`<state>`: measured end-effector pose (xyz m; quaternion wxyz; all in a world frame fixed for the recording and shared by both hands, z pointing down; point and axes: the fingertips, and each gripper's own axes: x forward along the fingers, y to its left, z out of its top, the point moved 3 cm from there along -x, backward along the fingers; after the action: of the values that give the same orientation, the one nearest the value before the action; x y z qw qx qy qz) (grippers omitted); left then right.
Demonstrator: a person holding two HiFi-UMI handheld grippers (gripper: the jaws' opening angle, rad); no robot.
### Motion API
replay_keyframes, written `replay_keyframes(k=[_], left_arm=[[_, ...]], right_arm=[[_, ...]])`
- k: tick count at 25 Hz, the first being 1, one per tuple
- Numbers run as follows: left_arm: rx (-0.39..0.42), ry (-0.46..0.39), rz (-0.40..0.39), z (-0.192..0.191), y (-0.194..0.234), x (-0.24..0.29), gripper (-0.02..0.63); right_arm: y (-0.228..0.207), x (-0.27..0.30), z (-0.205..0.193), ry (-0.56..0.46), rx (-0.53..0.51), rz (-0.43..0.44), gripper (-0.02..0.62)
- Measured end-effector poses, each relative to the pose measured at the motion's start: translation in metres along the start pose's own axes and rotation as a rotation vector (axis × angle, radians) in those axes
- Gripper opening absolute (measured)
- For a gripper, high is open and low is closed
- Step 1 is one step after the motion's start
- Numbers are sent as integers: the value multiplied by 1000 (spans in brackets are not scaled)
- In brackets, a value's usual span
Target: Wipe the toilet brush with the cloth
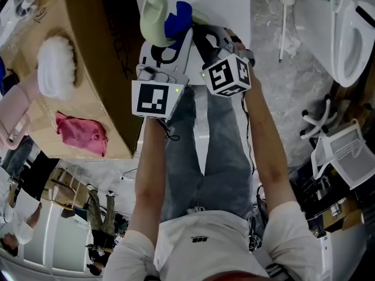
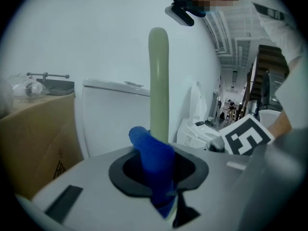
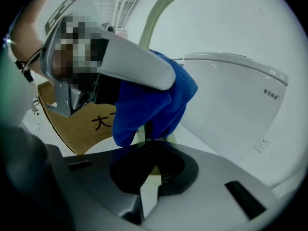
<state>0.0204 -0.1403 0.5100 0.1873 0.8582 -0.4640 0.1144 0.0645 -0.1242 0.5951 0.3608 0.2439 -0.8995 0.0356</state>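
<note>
Before a white toilet (image 3: 231,95), right hand-held gripper (image 3: 149,179) clamps toilet brush (image 2: 159,81) seemingly upright; left hand-held gripper (image 2: 166,196) pinches cloth (image 2: 154,158) against it.

Cloth (image 1: 177,17) showing deep blue, toilet brush (image 1: 153,13) showing pale green, marker cubes (image 1: 156,98) bearing black-and-white squares, rag (image 1: 82,134) showing pink.

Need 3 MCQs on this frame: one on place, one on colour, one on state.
1. Where does the pink rag lie?
A on the cardboard box
B on the toilet
C on the floor

2. What colour is the cloth in the left gripper?
A blue
B white
C red

3. The right gripper is:
A open and empty
B shut on the toilet brush handle
C shut on the pink rag

Key:
1 A: it rests on the box top.
2 A: blue fabric sits between the jaws.
3 B: the pale green handle is clamped.
</note>
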Motion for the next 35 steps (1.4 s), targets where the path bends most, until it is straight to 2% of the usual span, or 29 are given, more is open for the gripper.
replay_keyframes(k=[8,15,22,28,35], left_arm=[[9,62,-16,-38,0,16,90],[21,101,-22,-42,0,19,88],[20,76,-26,-18,-3,4,89],[8,1,-25,20,-4,-10,91],[-1,-46,-35,60,-4,-27,97]], right_arm=[[1,-1,0,-6,1,-4,-6],[1,1,-1,11,-3,-3,-6],[1,1,0,22,-10,-4,-6],[1,0,0,28,-11,-6,-6],[0,1,1,26,-12,-8,-6]])
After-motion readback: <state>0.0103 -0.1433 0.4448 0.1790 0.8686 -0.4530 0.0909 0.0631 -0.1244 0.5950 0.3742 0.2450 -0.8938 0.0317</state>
